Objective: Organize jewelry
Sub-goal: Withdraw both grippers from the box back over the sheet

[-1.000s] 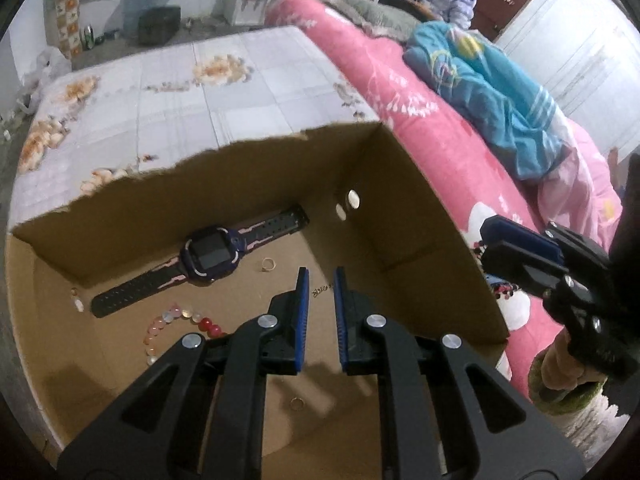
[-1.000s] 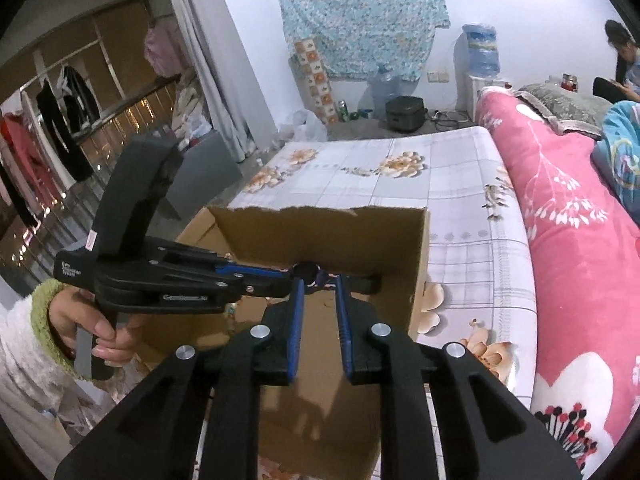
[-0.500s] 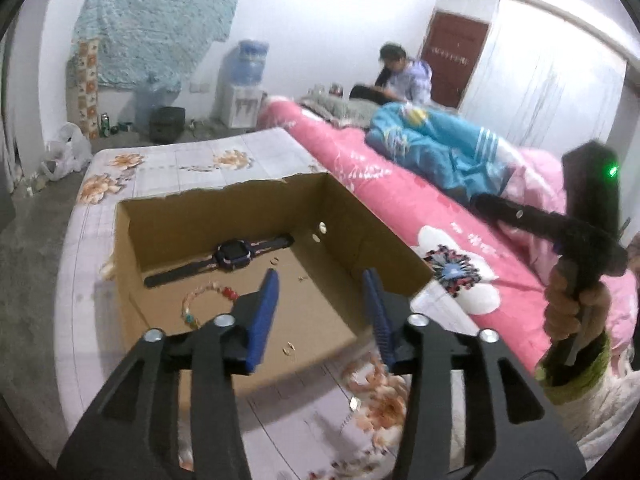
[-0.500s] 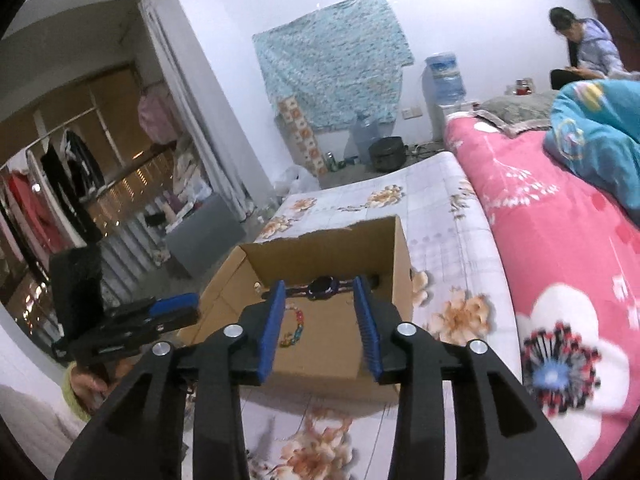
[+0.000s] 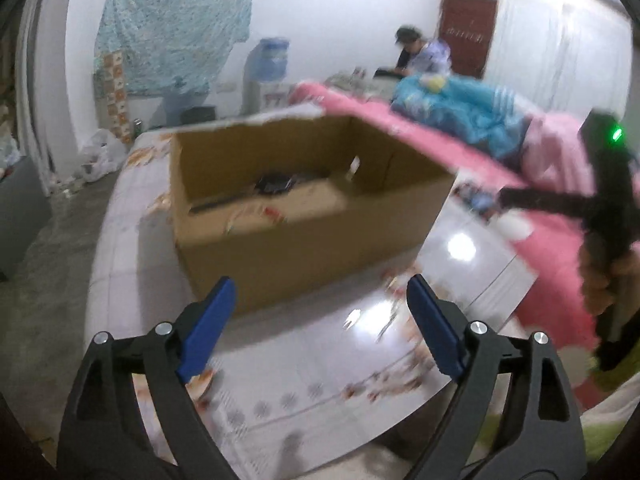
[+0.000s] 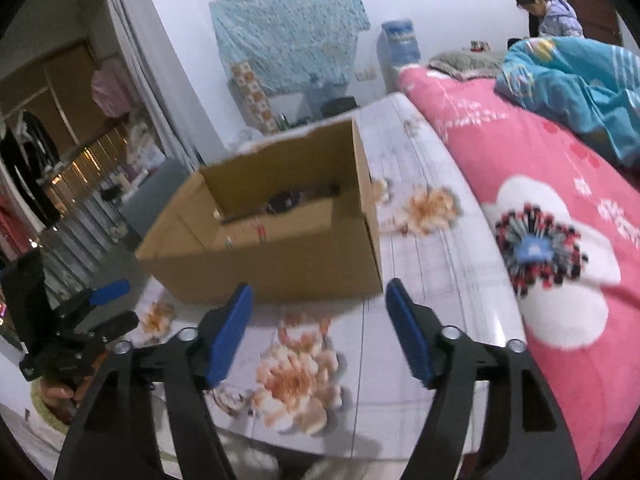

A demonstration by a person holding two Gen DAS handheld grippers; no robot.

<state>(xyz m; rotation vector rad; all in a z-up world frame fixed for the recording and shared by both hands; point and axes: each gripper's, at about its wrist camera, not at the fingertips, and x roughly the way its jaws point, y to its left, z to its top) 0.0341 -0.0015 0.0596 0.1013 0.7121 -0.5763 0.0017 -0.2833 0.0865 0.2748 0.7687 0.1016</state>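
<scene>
- Left gripper (image 5: 320,320) and right gripper (image 6: 318,322) have pulled back from the cardboard box (image 5: 304,240); both tongs now spread wide, holding nothing.
- A second ago both were nearly closed over the box.
- Watch (image 6: 285,201) and beads lie inside; placement looks finished.

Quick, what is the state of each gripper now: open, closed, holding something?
Left gripper: open, holding nothing.
Right gripper: open, holding nothing.
</scene>
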